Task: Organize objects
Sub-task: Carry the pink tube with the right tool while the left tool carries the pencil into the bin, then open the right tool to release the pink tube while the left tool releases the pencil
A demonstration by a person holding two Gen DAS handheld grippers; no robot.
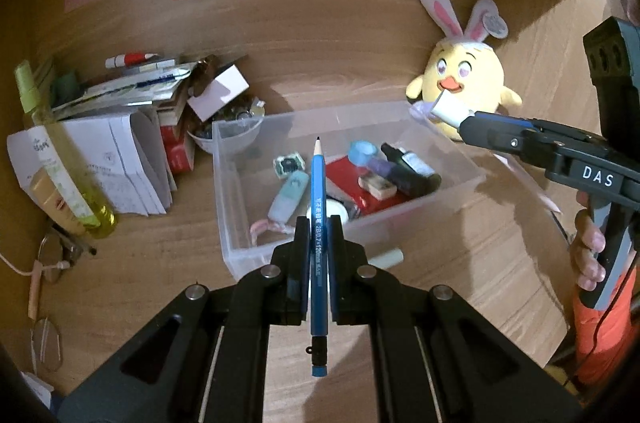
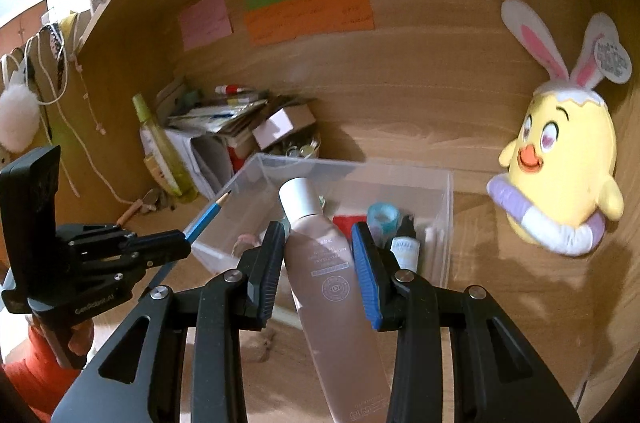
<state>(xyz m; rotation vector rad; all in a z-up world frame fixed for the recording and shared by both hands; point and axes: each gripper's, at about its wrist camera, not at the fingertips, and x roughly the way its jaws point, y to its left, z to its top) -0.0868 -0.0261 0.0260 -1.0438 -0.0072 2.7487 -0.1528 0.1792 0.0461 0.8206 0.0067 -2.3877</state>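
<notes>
I see a clear plastic bin (image 1: 460, 179), smooth and a bit cloudy. It sits on a wooden desk (image 1: 460, 263) with a grainy, matt top. Behind the bin, a soft, fuzzy cloth chick toy (image 2: 560, 159) leans on the wood wall. My left gripper (image 1: 319, 227) is matt black plastic with shiny metal pins, and it holds a smooth blue pencil (image 1: 318, 223). My right gripper (image 2: 320, 243) squeezes a smooth, slightly shiny pink tube (image 2: 332, 283) with a white cap.

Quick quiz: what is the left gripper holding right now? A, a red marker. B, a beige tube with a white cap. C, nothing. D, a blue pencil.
D: the left gripper is shut on the blue pencil, its sharpened tip pointing toward the clear plastic bin.
</notes>
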